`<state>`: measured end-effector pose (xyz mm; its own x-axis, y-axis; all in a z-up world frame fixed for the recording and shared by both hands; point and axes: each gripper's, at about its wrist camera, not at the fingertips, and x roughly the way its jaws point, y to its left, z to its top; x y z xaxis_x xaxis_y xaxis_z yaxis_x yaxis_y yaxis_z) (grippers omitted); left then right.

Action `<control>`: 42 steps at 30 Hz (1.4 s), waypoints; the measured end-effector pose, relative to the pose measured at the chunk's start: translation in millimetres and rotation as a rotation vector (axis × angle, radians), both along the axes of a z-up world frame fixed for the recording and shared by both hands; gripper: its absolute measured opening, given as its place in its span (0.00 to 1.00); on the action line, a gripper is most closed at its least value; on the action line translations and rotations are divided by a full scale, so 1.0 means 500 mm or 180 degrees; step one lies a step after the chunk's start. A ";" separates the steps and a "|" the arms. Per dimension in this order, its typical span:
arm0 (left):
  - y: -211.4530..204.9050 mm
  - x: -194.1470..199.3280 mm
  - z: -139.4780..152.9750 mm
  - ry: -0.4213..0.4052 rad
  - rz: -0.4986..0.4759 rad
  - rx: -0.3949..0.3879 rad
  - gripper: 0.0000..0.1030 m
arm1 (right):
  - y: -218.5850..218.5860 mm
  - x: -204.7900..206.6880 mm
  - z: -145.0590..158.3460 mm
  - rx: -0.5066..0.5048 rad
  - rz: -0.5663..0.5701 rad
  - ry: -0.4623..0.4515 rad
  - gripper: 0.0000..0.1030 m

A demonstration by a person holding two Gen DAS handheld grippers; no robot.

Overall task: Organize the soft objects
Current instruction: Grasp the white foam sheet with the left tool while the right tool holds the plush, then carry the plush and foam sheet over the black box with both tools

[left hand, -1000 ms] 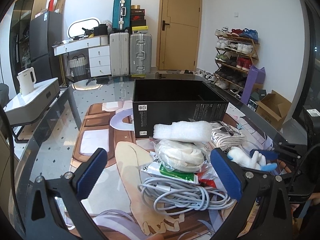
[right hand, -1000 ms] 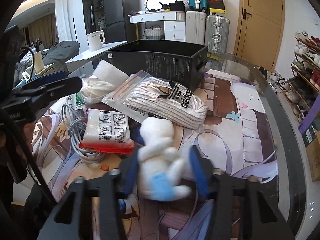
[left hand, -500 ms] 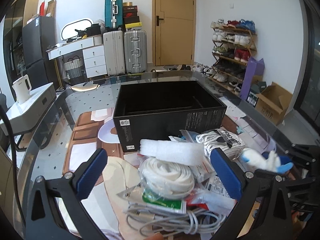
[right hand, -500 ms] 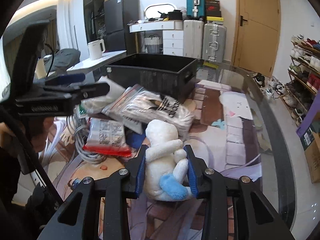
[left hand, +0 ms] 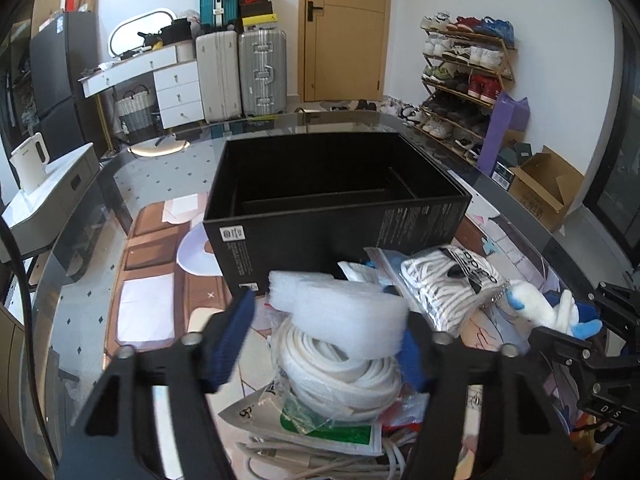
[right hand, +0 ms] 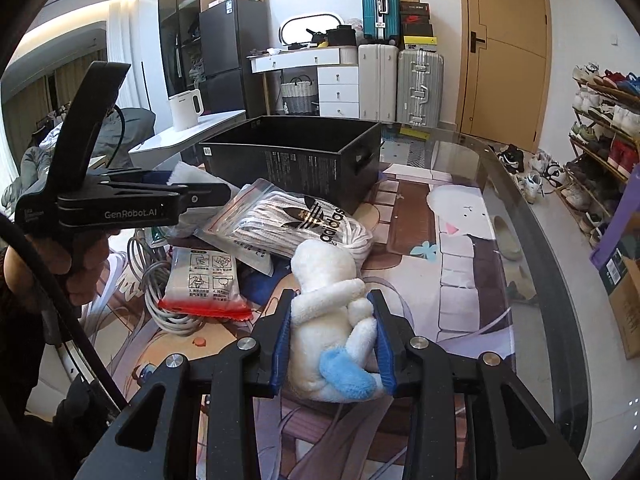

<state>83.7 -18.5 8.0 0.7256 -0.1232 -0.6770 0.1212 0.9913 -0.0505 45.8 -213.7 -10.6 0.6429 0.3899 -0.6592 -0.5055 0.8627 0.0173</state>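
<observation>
A: In the left wrist view, the left gripper (left hand: 324,340) is closing its jaws around the foam (left hand: 340,316) lying on top of the white coil (left hand: 340,376). The foam is between the pads, but the left pad is blurred and seems to be short of it, so it is not yet held.

B: What is sitting behind it?

A: One black box (left hand: 336,200), open, with dividers inside, standing on the table (left hand: 80,264) just past the pile. One bagged striped cloth (left hand: 452,284) is lying to the right, and one plush (left hand: 540,308) is showing at the right edge.

B: And the risk there?

A: The foam is resting loosely on the coil. If the jaws are catching the coil's bag too, both may be coming up together, or the foam may be squeezing out sideways.

B: The right wrist view?

A: The right gripper (right hand: 332,344) is holding the plush (right hand: 332,320), its jaws narrow and pressing into the body, low over the table. One red-edged packet (right hand: 204,284) is lying on a grey cable (right hand: 160,280), and the cloth bag (right hand: 288,224) is leaning towards the box (right hand: 296,160).

B: The danger?

A: The plush is compressing, so it may be slipping out, or its limbs may be snagging the box rim.
</observation>
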 end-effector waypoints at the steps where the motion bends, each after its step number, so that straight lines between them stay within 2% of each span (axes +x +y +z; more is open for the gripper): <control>1: 0.002 -0.001 0.000 -0.0003 -0.0015 -0.0016 0.41 | 0.000 0.002 -0.001 0.0008 0.0002 -0.0005 0.35; 3: 0.007 -0.004 -0.001 0.0005 -0.0031 -0.0046 0.38 | 0.001 0.001 0.001 0.0011 0.0002 -0.0018 0.35; 10: 0.022 -0.032 0.010 -0.0093 -0.0075 -0.0134 0.37 | 0.003 -0.007 0.010 0.0052 0.0020 -0.0081 0.35; 19: 0.041 -0.065 0.033 -0.0209 -0.0055 -0.0107 0.37 | 0.016 -0.012 0.033 0.0210 0.0092 -0.0113 0.35; 28: 0.050 -0.077 0.062 -0.0296 -0.0030 -0.0122 0.37 | 0.041 0.006 0.094 0.0293 0.0167 -0.0171 0.35; 42: 0.083 -0.057 0.108 -0.0447 -0.0024 -0.0177 0.37 | 0.077 0.082 0.185 0.0356 0.0210 -0.0198 0.35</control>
<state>55.2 22.8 62.1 0.8116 -0.1634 -0.5609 0.1383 0.9865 -0.0873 86.7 -175.4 81.8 0.6517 0.5014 -0.5691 -0.5641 0.8220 0.0783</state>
